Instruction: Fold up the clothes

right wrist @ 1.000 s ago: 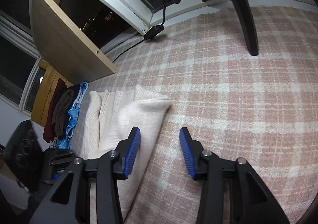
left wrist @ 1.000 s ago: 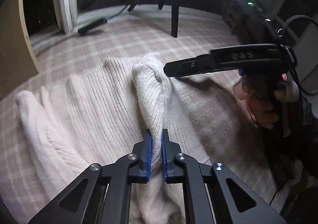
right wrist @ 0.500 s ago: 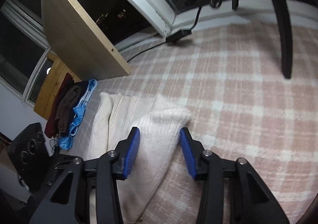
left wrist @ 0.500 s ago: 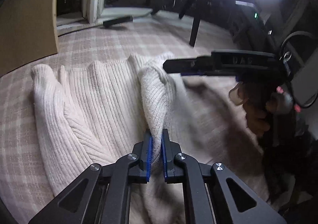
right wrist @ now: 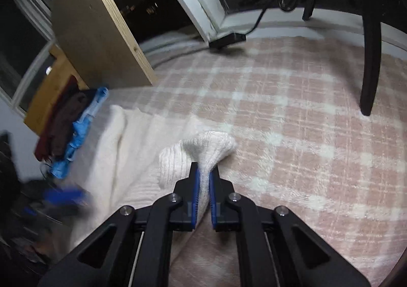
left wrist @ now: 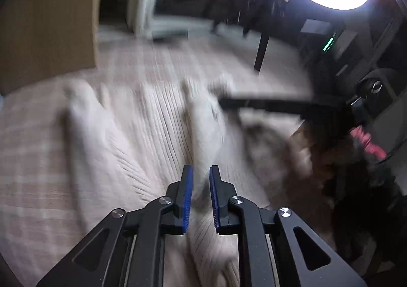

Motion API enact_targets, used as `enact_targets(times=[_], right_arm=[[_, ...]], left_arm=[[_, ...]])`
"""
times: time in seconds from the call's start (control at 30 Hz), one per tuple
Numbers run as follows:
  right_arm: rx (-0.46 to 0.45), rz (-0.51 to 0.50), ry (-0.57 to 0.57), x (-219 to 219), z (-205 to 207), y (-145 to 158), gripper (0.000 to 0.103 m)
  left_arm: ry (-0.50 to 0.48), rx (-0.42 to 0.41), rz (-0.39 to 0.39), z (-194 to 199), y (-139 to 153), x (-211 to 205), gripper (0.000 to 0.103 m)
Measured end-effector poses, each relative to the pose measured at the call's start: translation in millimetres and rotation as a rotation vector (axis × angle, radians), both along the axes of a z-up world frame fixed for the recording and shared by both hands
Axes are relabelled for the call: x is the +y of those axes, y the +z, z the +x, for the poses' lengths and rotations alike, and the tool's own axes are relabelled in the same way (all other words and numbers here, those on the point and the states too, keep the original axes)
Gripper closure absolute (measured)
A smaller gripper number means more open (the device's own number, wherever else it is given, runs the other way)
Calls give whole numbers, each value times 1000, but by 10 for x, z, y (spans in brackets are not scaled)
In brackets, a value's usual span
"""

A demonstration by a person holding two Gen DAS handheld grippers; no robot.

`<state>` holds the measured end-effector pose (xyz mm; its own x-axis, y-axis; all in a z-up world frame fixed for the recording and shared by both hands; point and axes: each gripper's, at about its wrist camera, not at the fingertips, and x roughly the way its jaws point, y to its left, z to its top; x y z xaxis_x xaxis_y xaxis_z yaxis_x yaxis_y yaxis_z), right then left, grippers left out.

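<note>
A pink checked blanket (right wrist: 292,134) fills most of your right view, with the cream ribbed sweater (right wrist: 132,159) spread across the lower left of it. A wooden board (right wrist: 101,27) leans at upper left, and folded dark and blue clothes (right wrist: 68,129) lie at the left edge. Your right gripper (right wrist: 203,190) is pinched tight on a bunched sweater edge. Your left gripper (left wrist: 201,190) has its jaws slightly apart around a raised sweater fold (left wrist: 203,121); blur hides whether they grip it.

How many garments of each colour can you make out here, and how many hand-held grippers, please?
Cream ribbed sweater: 1
Dark red and brown garments in the pile: at least 2, exact number unclear
Blue garment: 1
Hand-held grippers: 2, left, right
Total: at least 6
</note>
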<state>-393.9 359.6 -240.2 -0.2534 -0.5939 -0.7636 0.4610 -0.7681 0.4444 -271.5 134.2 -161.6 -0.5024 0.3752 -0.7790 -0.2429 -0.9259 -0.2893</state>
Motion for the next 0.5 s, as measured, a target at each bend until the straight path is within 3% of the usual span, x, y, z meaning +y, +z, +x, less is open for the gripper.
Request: enact_targets(times=[0.03,0.1,0.2,0.3,0.5], right_arm=[[2,4,-10,30,1,28,90],[45,3,-62,137,21,170,76],[110,-14,-93,223,88,395,76],[116,-72,9,35,194,536,76],[58,-106,222,-802,274,394,76]], left_arm=[[23,48,-15,64,121,-128,73],[73,120,-70,152,287,-393,73],[127,83,-88,15,197,-688,77],[134,22,-86,-184,-46,-832,86],[129,-17,-64,-308,-245,-806,87]])
